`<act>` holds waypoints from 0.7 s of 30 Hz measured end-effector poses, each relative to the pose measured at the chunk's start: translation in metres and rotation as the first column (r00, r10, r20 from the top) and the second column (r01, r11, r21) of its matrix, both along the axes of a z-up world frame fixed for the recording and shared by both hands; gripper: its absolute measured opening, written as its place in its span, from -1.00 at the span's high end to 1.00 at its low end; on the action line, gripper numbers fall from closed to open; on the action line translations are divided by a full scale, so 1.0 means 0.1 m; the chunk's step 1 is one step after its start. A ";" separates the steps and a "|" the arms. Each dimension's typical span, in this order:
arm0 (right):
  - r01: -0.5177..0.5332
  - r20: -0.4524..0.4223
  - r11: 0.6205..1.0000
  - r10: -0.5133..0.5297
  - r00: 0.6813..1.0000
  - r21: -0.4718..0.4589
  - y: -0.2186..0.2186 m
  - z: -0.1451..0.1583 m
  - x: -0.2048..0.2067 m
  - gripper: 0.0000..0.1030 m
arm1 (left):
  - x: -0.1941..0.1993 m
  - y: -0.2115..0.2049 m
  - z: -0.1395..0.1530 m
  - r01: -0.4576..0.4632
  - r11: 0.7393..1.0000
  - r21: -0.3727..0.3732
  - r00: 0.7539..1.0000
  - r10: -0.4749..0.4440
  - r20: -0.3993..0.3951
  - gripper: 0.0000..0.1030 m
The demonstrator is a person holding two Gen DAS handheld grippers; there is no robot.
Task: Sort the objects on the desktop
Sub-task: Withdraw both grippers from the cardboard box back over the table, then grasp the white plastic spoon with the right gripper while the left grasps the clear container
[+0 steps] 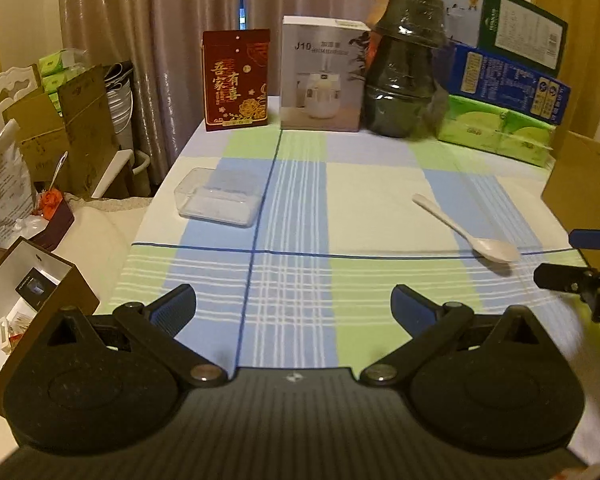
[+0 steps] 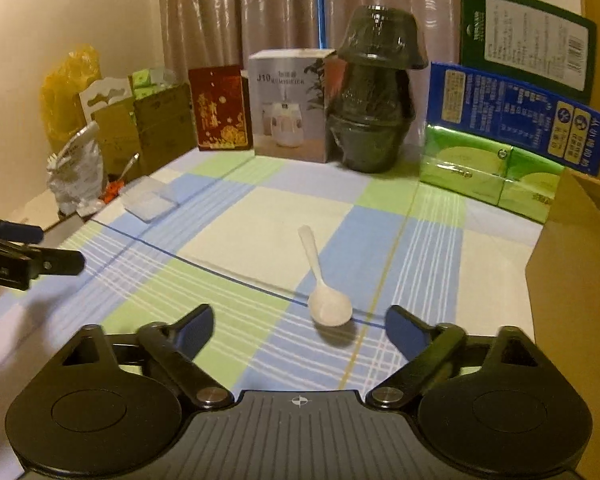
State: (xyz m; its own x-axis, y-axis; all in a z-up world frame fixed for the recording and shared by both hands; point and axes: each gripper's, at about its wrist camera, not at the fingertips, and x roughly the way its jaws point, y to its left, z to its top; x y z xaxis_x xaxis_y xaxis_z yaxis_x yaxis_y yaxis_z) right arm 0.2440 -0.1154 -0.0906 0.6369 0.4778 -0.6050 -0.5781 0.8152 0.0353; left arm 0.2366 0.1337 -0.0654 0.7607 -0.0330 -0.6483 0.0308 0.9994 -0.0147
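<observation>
Right now both tools hang over a tabletop point(image 1: 372, 200) covered with a checked cloth of blue, green and cream. Low in the left wrist view, the left tool point(image 1: 294, 306) has its jaws wide apart with only cloth between them. The right tool point(image 2: 299, 326) fills the bottom of the right wrist view, its jaws likewise apart and clamped on nothing.

A white plastic spoon point(image 2: 324, 288) lies flat on the cloth at the centre of the right wrist view, bowl toward the camera and handle pointing away; the bowl sits just ahead of the gap between the right tool's fingers, nearer the right-hand one, and touches neither. In the left wrist view the same spoon point(image 1: 466, 228) lies at the right middle, with the right tool's blurred tips poking in from the right edge near it.

A clear plastic box point(image 1: 216, 198) rests on the cloth left of centre in the left wrist view, well apart from the spoon; whether it has a lid on is hard to tell through the glare.

Along the far edge of the tabletop, across the upper part of both frames, stand a red box point(image 1: 236, 80) with gold lettering, a white carton point(image 1: 324, 76), a dark stack of wrapped bowls point(image 1: 406, 64), and green tissue packs point(image 1: 496, 132) under blue and green cartons. A curtain point(image 1: 160, 20) hangs behind.
</observation>
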 end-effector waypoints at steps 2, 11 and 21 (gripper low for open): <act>0.005 0.004 1.000 -0.005 1.000 -0.009 0.03 -0.07 0.09 -0.54 | 0.06 0.01 -0.06 0.001 1.000 0.014 1.000 -0.001 -0.010 -0.98; -0.020 0.028 0.997 0.022 0.999 -0.079 0.18 -0.35 0.38 -0.25 | 0.27 -0.07 -0.30 0.065 0.997 0.040 0.997 -0.064 -0.042 -0.98; -0.034 0.019 0.990 0.037 0.999 -0.140 0.24 -0.56 0.56 0.11 | 0.42 -0.18 -0.33 0.086 0.996 -0.003 0.996 -0.086 -0.032 -0.98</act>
State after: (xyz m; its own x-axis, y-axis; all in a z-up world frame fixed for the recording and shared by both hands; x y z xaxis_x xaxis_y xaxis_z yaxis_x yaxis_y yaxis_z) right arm 0.3001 -0.0918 -0.1470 0.6345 0.4120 -0.6540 -0.6063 0.7901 -0.0904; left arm 0.2787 0.1158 -0.0984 0.7338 -0.0986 -0.6722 0.1163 0.9930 -0.0188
